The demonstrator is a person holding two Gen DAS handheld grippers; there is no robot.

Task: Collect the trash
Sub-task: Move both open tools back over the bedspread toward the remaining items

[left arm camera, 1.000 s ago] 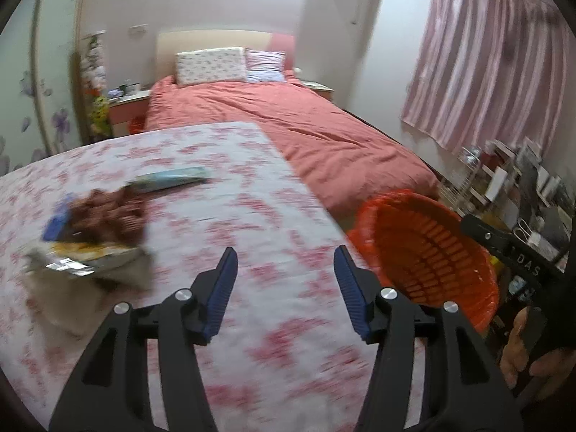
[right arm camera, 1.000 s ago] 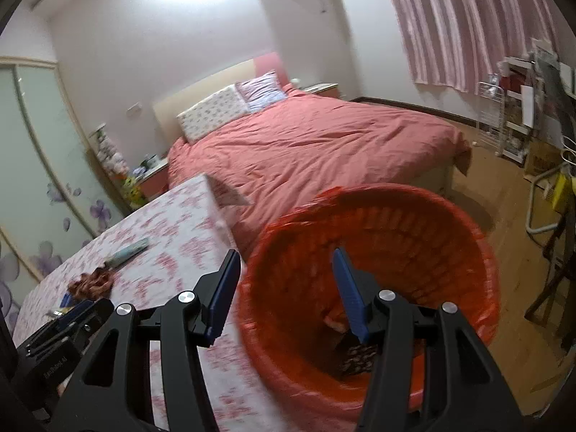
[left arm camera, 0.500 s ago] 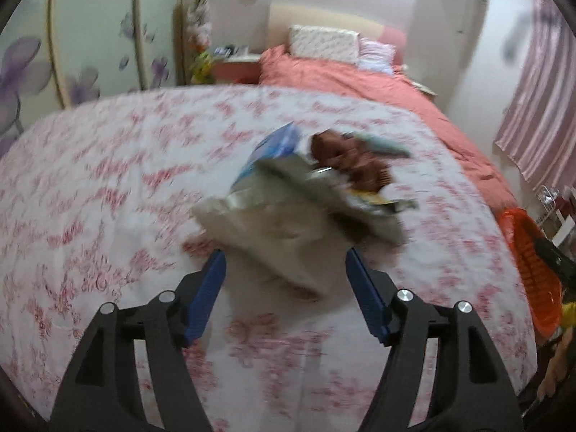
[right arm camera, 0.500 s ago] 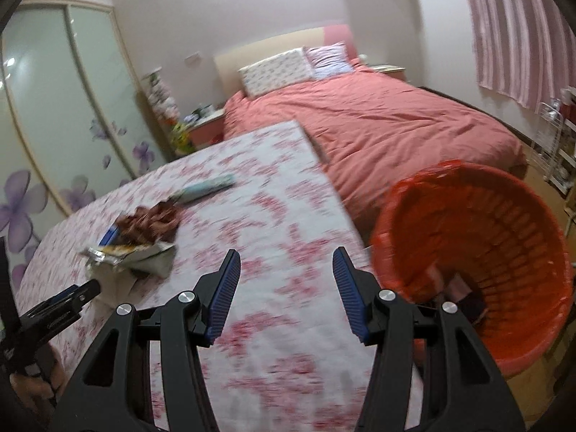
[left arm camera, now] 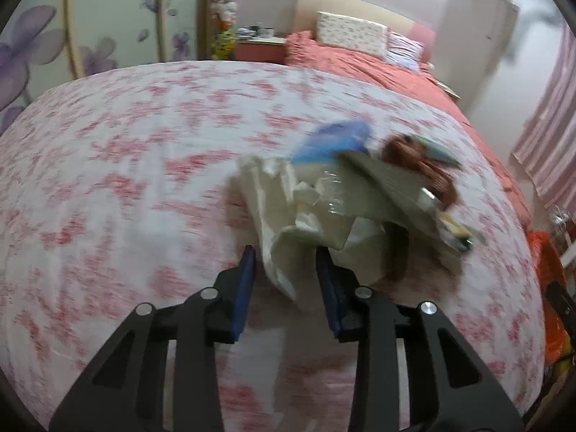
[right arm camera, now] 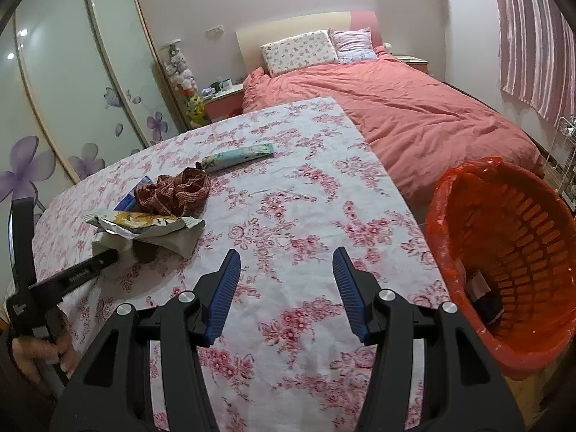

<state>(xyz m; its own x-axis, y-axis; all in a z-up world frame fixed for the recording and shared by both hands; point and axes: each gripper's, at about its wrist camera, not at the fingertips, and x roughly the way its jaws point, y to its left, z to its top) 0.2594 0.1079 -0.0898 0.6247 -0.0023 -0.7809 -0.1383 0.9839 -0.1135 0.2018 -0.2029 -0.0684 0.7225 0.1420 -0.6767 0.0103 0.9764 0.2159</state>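
A heap of trash lies on the floral table: a crumpled whitish tissue (left arm camera: pixel 288 223), a silver and yellow wrapper (right arm camera: pixel 144 224), a blue packet (left arm camera: pixel 333 140) and a brown scrunched cloth (right arm camera: pixel 172 190). My left gripper (left arm camera: pixel 286 264) is open, its jaws on either side of the tissue's near edge. It also shows in the right wrist view (right arm camera: pixel 104 259). My right gripper (right arm camera: pixel 284 270) is open and empty above the table, right of the heap. An orange basket (right arm camera: pixel 504 237) lined with an orange bag stands beyond the table's right edge and holds some dark trash.
A pale blue tube (right arm camera: pixel 237 156) lies farther back on the table. A bed with a salmon cover (right arm camera: pixel 414 115) stands behind the table. A glass wardrobe (right arm camera: pixel 72 72) is at the left, pink curtains (right arm camera: pixel 532 36) at the right.
My left gripper swung left from the basket side to the trash heap and narrowed its jaws around the tissue. My right gripper swung left from over the basket to above the table.
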